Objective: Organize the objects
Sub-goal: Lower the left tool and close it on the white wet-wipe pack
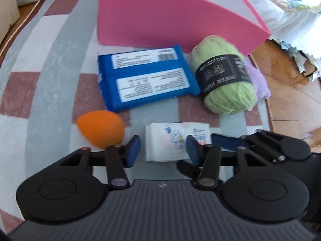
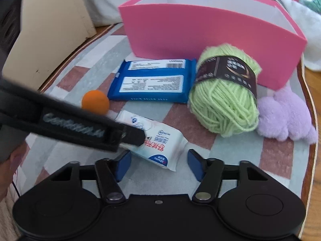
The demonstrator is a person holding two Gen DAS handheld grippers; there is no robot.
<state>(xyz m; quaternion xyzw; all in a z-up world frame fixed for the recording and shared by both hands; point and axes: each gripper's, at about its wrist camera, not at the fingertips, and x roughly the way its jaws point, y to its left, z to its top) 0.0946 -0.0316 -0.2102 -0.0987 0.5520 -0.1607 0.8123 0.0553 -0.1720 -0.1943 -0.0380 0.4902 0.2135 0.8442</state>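
Note:
A small white tissue pack (image 1: 172, 142) (image 2: 160, 142) lies on the checked mat. My left gripper (image 1: 163, 149) is open, its jaws on either side of the pack's near end. My right gripper (image 2: 158, 163) is open just before the same pack; the left gripper's arm (image 2: 70, 126) crosses that view and reaches onto the pack. Behind lie an orange sponge egg (image 1: 101, 130) (image 2: 95, 102), a blue wipes pack (image 1: 148, 80) (image 2: 154, 81), a green yarn ball (image 1: 224, 76) (image 2: 224, 92) and a purple plush toy (image 2: 286, 116). A pink box (image 1: 170, 18) (image 2: 200, 32) stands open at the back.
The mat (image 1: 50, 70) ends on a wooden floor (image 1: 291, 92) at the right. A bed with a quilt (image 1: 291, 2) lies behind the box. A beige cabinet (image 2: 50, 24) stands at the left.

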